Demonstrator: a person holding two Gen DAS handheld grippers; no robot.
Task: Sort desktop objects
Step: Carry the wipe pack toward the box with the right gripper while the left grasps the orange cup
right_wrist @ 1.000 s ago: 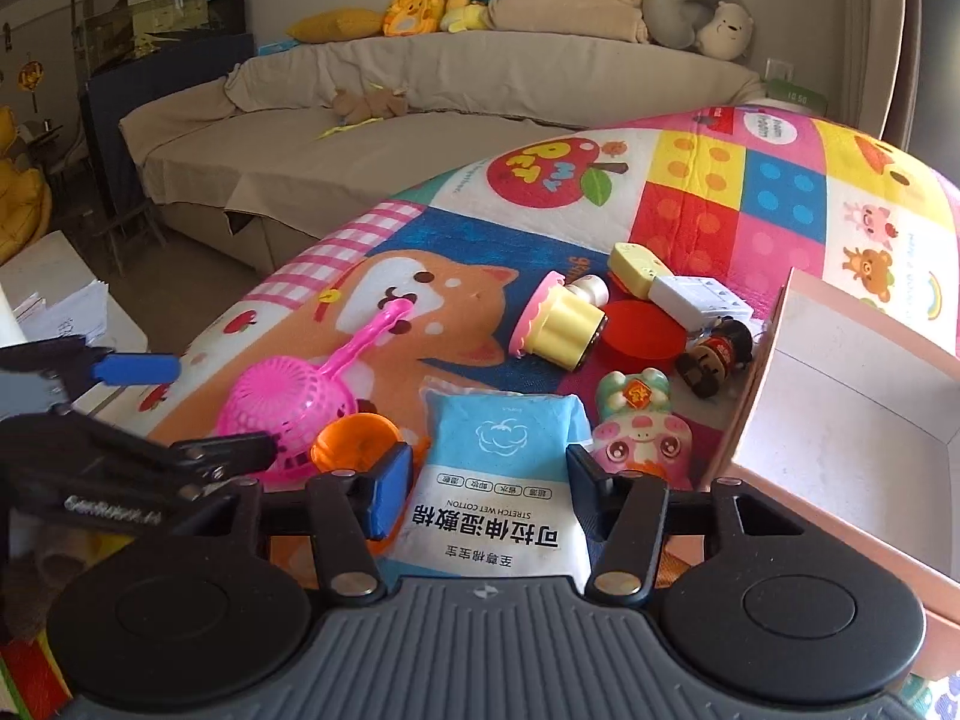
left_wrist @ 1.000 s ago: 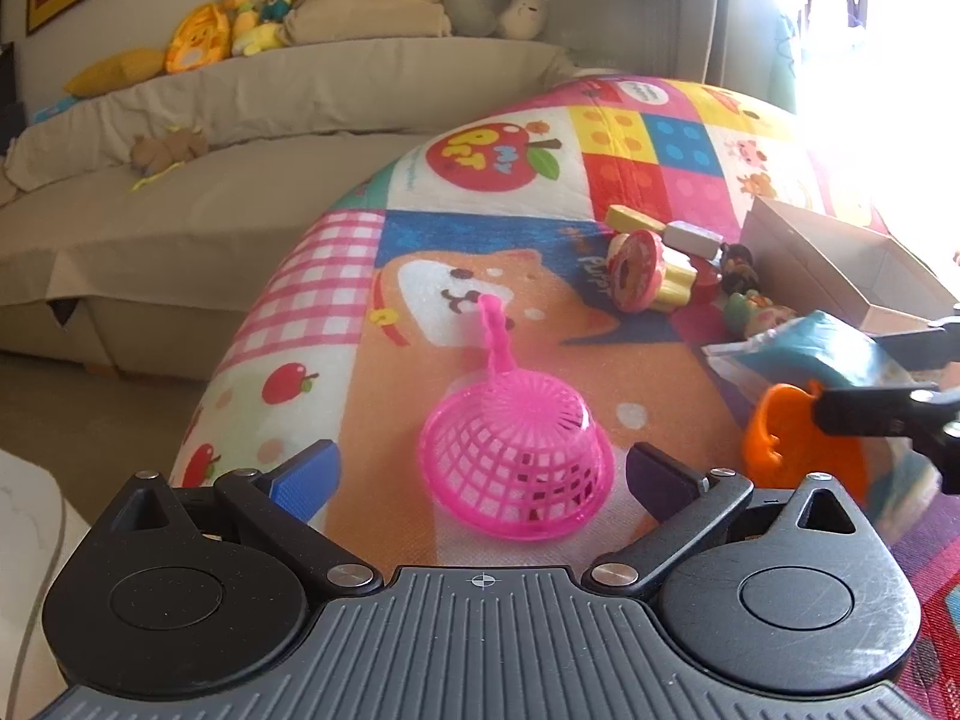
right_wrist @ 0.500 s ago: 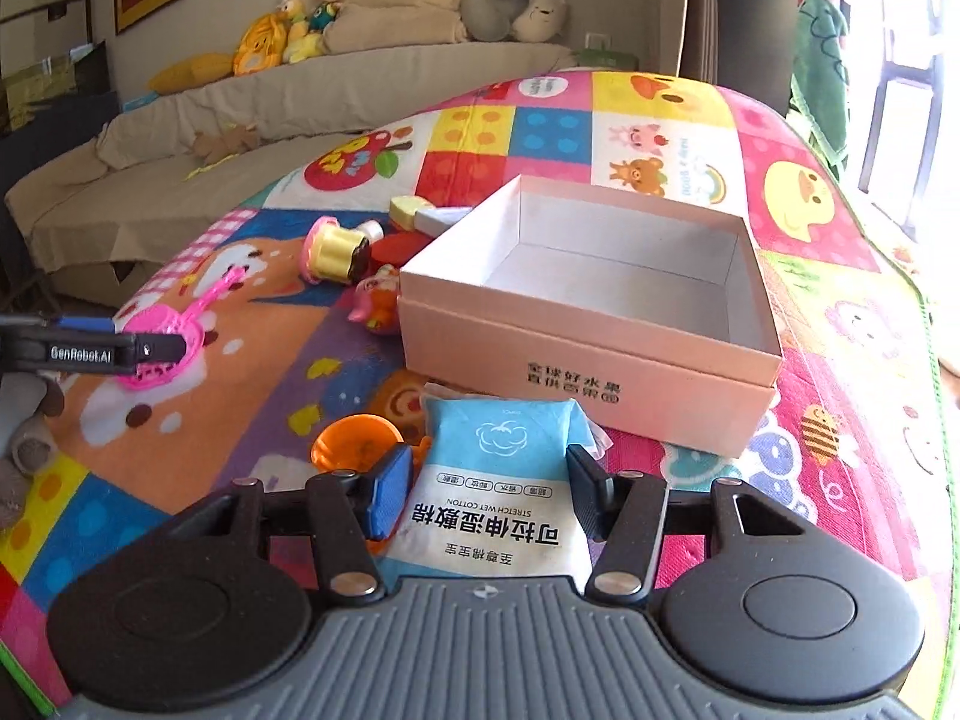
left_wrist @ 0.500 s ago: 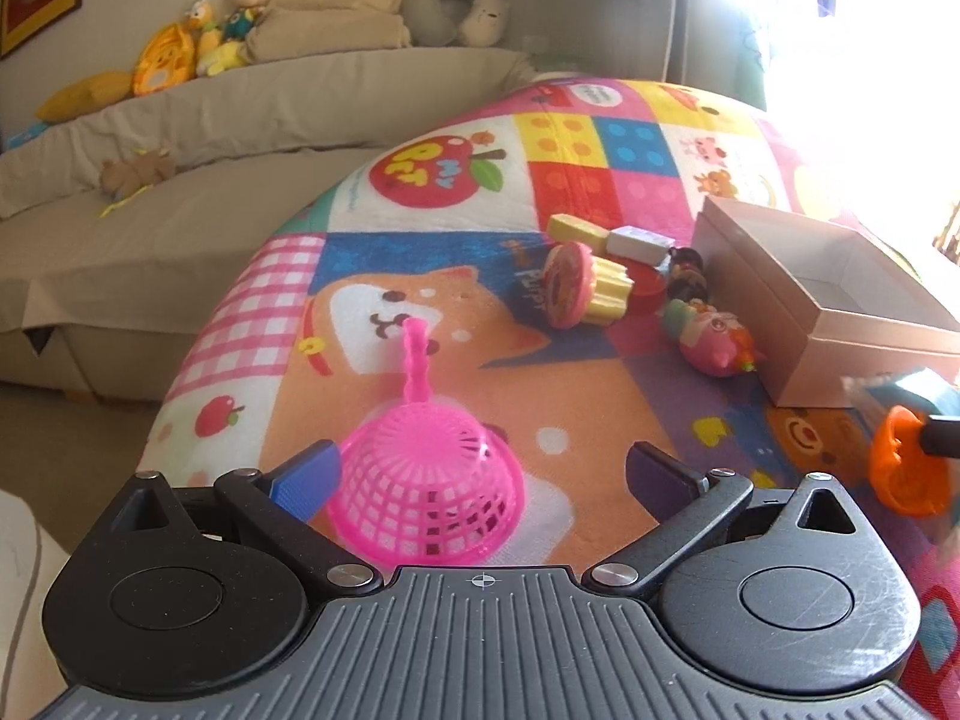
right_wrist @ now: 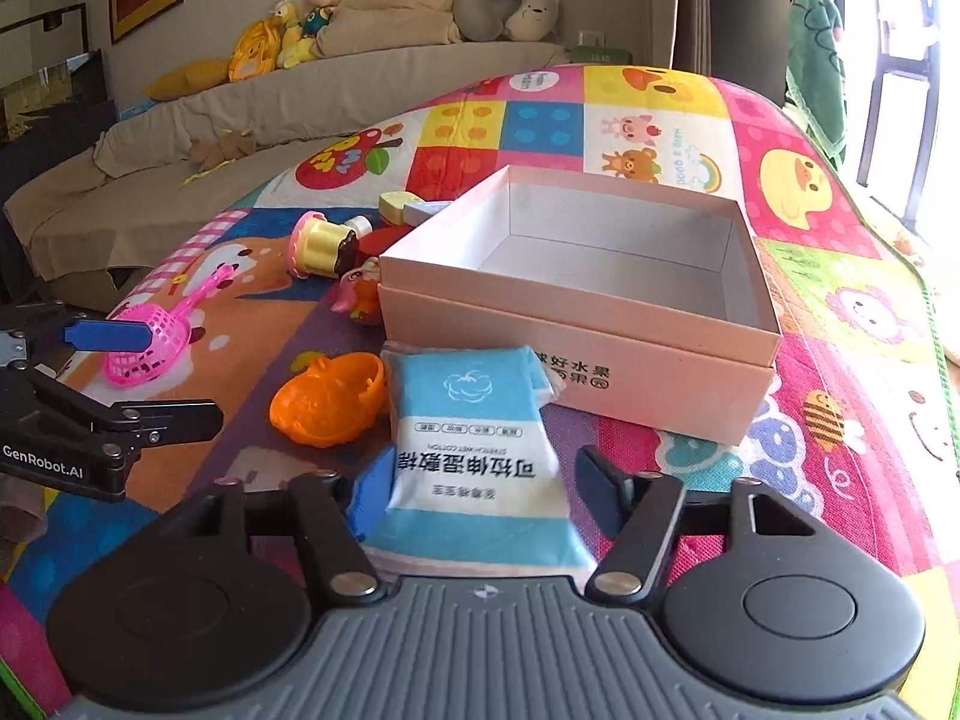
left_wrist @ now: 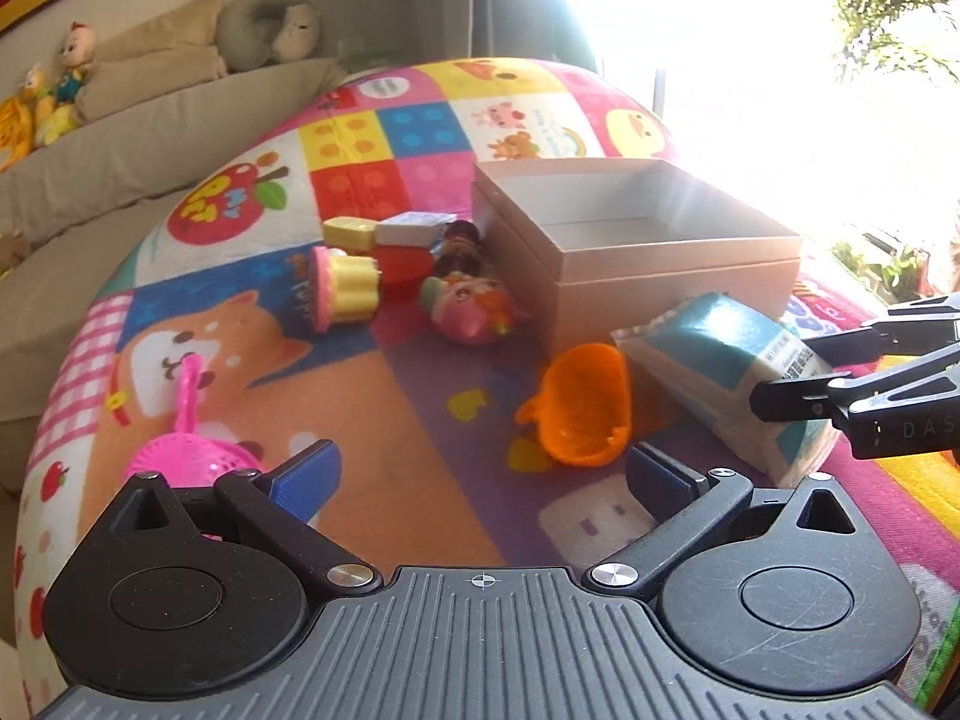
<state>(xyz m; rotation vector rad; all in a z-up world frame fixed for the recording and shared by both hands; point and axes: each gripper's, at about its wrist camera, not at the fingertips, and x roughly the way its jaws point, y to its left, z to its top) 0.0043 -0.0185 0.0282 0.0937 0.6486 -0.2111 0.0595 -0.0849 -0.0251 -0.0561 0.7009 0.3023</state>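
A blue and white cotton-pad packet (right_wrist: 474, 456) lies between the fingers of my right gripper (right_wrist: 486, 492); its jaws stand a little apart from the packet's sides, open. The packet (left_wrist: 720, 372) leans by the front of the open pink box (right_wrist: 576, 312), which also shows in the left wrist view (left_wrist: 660, 264). An orange toy cup (right_wrist: 327, 399) lies to its left, just ahead of my open, empty left gripper (left_wrist: 480, 474). A pink toy strainer (left_wrist: 186, 450) lies at my left fingertip.
A yellow cupcake toy (left_wrist: 345, 288), a pink figurine (left_wrist: 468, 306), a dark doll and small blocks (left_wrist: 384, 231) lie left of the box on the colourful play mat. A beige sofa with plush toys (right_wrist: 300, 30) stands behind.
My right gripper has loosened on the packet, which now rests low by the box. My left gripper has swung right, from the pink strainer toward the orange cup.
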